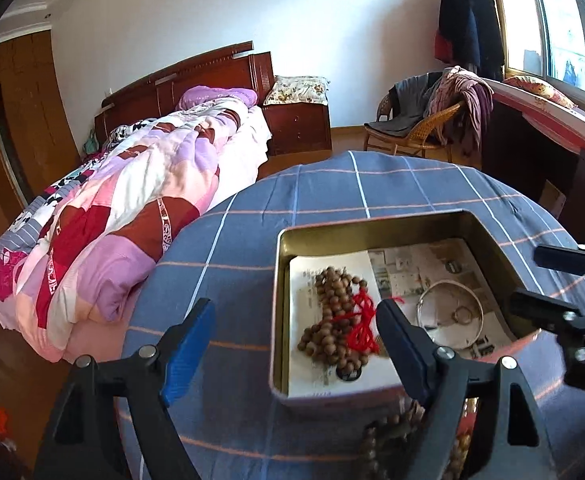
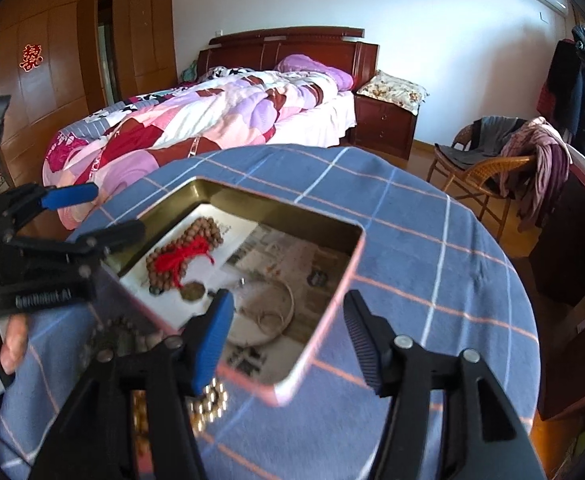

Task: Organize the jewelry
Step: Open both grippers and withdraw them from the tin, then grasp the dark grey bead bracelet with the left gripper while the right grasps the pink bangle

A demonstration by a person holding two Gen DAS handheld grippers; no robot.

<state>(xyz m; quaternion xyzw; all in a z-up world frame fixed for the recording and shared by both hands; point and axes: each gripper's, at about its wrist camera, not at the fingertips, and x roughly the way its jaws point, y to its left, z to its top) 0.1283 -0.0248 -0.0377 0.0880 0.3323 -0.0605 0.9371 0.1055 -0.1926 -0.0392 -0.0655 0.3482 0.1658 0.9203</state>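
Over the checked blue cloth of the round surface [image 1: 252, 216] sits the open metal tin [image 1: 280, 276], lined with newspaper [image 1: 416, 264], and both my tools hang above its near edge. My left hand-held gripper [image 1: 296, 340] has its jaws spread wide with nothing between the pads; the wooden bead string with the red tassel [image 1: 332, 320] lies loose on the white paper at the tin's left end. My right hand-held gripper [image 2: 284, 340] is parted too, also empty, above the silver bangle [image 2: 264, 312] and the small ring [image 1: 462, 314] that rest in the right half.

Outside the tin, just beside its near wall, more jewelry waits: a dark bead strand [image 2: 120, 336] and a bunch of golden beads [image 2: 208, 400], both partly hidden under my tools, so I cannot say how they are coiled.

What could go wrong, as I judge it: the tin stands close to the surface's near side, and a finger catching its rim could tip or shove it. The tassel threads could snag on a pad and drag the beads back out. Grabbing a strand by one loop may let the rest trail over the wall. The cloth is loose and could bunch up if I scrape it.

Readable writing: white lettering on the left tool's body seems to say "GenRobot AI" [image 2: 44, 300], somewhat blurred. A red paper character [image 2: 31, 57] hangs on the wardrobe. The newsprint is too small to read.
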